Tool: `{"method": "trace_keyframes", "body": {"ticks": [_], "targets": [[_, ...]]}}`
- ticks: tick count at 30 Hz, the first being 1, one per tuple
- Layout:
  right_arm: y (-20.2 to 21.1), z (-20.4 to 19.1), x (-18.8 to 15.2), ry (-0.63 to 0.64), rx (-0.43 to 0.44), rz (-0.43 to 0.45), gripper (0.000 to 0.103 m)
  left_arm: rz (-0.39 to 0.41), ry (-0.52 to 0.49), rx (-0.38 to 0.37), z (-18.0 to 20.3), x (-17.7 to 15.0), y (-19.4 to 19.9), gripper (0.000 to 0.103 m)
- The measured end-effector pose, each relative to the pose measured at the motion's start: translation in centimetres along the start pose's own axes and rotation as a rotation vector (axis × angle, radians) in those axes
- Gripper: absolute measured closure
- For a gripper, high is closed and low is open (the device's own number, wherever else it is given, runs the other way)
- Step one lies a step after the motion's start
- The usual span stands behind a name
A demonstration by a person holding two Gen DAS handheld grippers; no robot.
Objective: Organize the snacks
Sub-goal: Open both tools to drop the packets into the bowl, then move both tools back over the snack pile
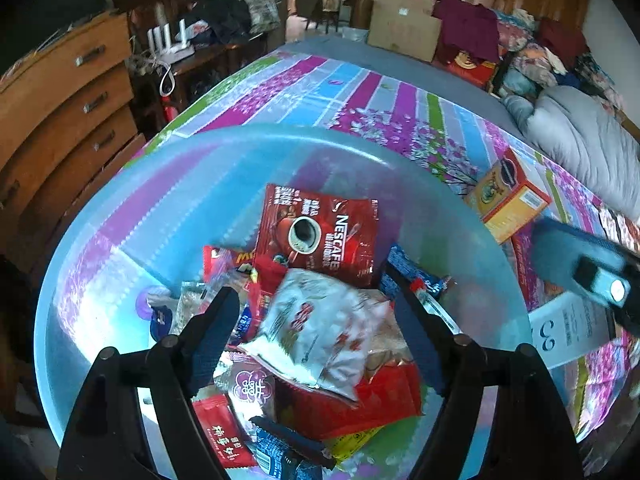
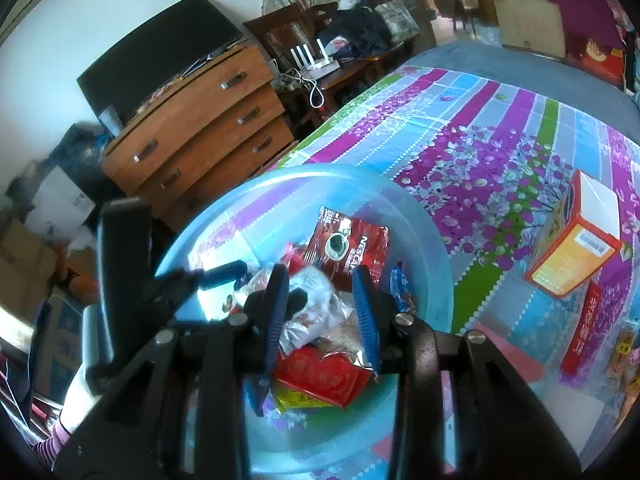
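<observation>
A translucent blue basin on the striped floral cloth holds several snack packets. A red Nescafe sachet lies at the far side. A white packet lies in the middle on a red foil packet. My left gripper hangs open over the white packet, fingers either side and not pressing it. My right gripper hovers above the same pile with a narrower gap and nothing between its pads. Its body shows over the basin's right rim.
An orange box stands on the cloth right of the basin, with a flat red box beside it. A white card lies by the rim. A wooden dresser is at the left, a grey quilt at the far right.
</observation>
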State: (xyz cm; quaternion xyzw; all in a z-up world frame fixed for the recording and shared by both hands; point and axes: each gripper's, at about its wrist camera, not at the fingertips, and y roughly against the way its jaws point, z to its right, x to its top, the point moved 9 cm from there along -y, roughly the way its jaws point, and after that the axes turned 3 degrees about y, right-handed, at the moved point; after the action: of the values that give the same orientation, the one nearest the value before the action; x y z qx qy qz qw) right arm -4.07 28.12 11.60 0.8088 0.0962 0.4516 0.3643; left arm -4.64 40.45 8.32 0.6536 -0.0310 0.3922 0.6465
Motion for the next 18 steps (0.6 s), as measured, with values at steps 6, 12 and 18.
{"method": "trace_keyframes", "body": {"ticks": [6,12,18], "targets": [[1.7,0.0,0.0,-0.012,0.015,0.038,0.068,0.04,0.059,-0.008,-1.0,0.8,1.1,0.022],[6.0,-0.4,-1.8,0.02,0.023,0.12,0.056,0.187,0.128,-0.027,-2.5,1.4,6.2,0.022],[11.6,2.0,-9.2,0.036,-0.079,0.163,0.04,0.34,0.056,-0.011,0.4,-0.3,12.1,0.022]]}}
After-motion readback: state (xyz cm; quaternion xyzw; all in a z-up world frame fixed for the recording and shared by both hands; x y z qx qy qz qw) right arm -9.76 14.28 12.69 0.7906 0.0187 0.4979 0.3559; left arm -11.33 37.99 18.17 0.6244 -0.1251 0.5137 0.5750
